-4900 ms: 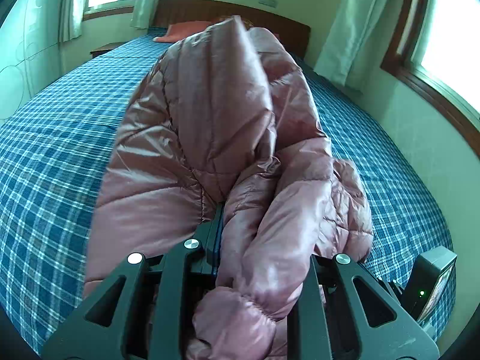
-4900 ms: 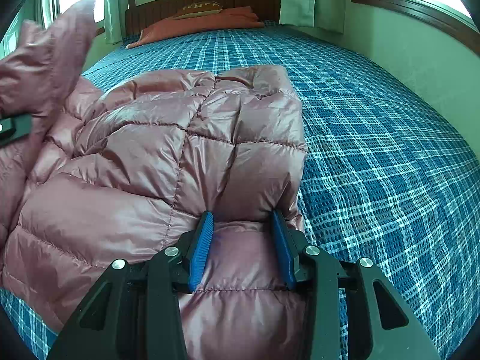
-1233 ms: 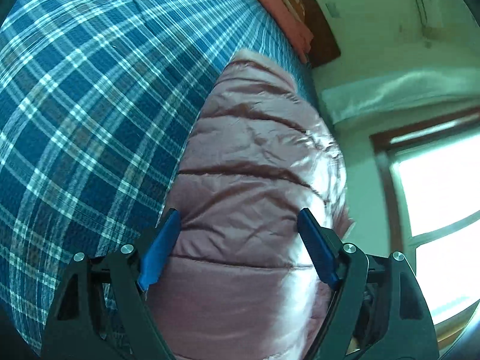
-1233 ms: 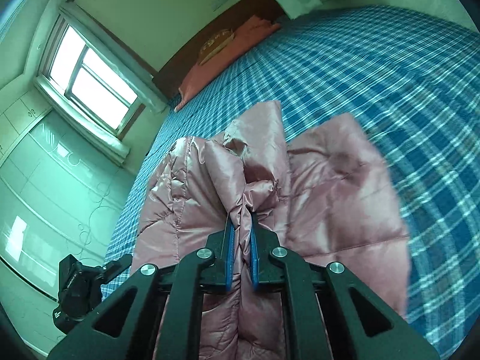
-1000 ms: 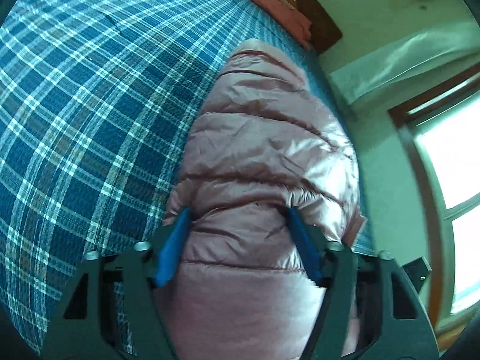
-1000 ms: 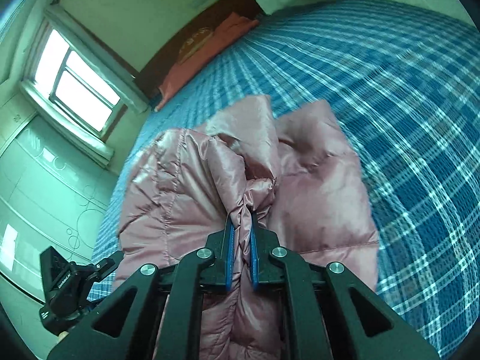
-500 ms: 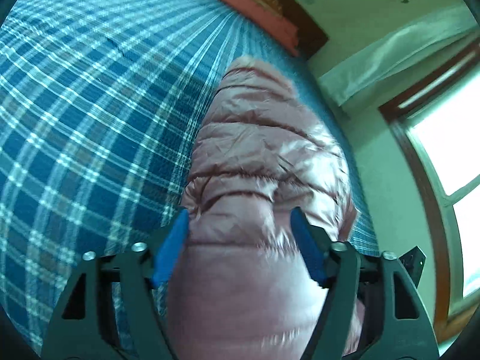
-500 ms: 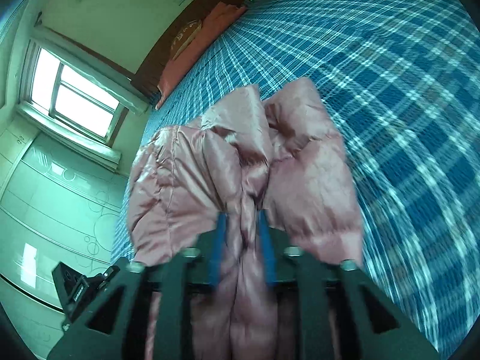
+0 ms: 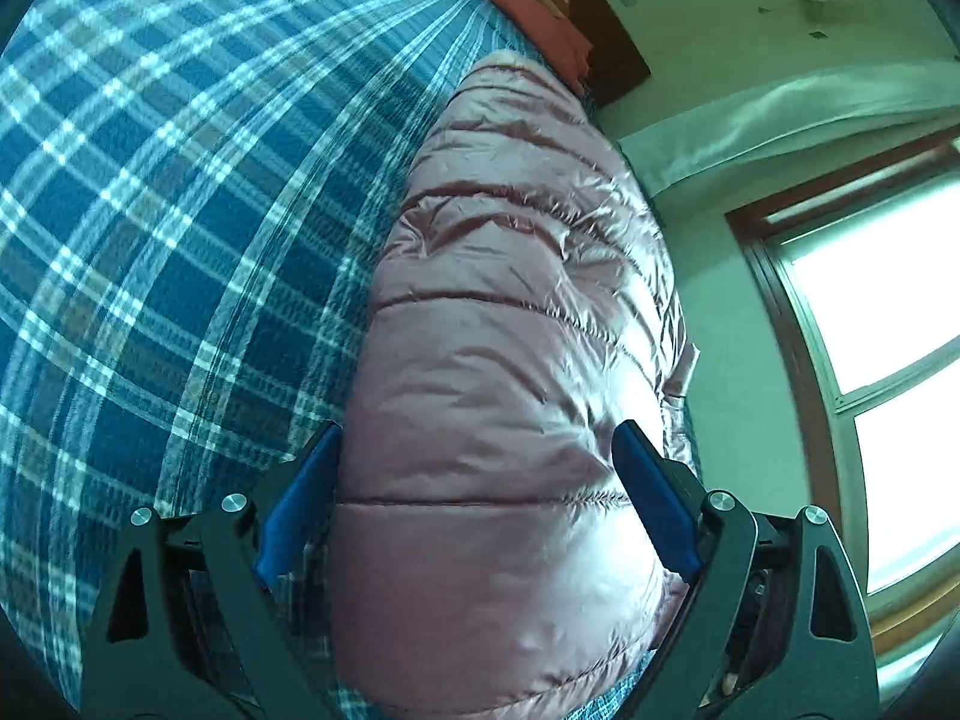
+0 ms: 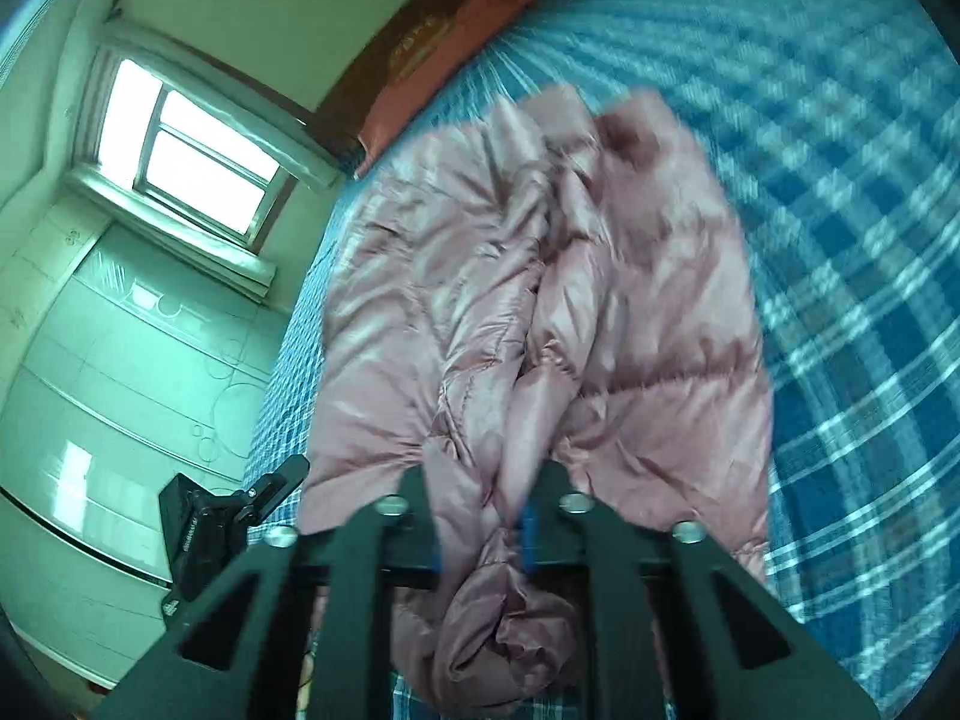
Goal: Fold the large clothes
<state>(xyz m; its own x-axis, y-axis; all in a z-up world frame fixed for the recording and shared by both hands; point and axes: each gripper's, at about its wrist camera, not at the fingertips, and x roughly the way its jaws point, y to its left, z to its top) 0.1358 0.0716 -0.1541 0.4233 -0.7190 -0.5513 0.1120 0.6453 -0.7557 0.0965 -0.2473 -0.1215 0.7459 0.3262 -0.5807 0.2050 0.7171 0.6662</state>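
Observation:
A shiny pink quilted down jacket [image 9: 510, 360] lies on a bed with a blue plaid cover [image 9: 150, 210]. My left gripper [image 9: 477, 498] is open, its blue pads astride the jacket's puffy near end. In the right wrist view the jacket [image 10: 480, 300] lies bunched lengthwise. My right gripper [image 10: 480, 528] has its jaws slightly parted, with a fold of the jacket still between them. The left gripper also shows in the right wrist view [image 10: 222, 522] beside the jacket's left edge.
Orange-red pillows [image 10: 444, 60] and a dark wooden headboard [image 9: 576, 6] are at the bed's far end. A window [image 9: 882, 324] and curtain are on one wall, a second window [image 10: 180, 150] and pale wardrobe doors [image 10: 108, 372] on the other.
My right gripper's jaws have parted from tightly shut on the fold. My left gripper has stayed open astride the jacket's end and has tilted. Both views have swung.

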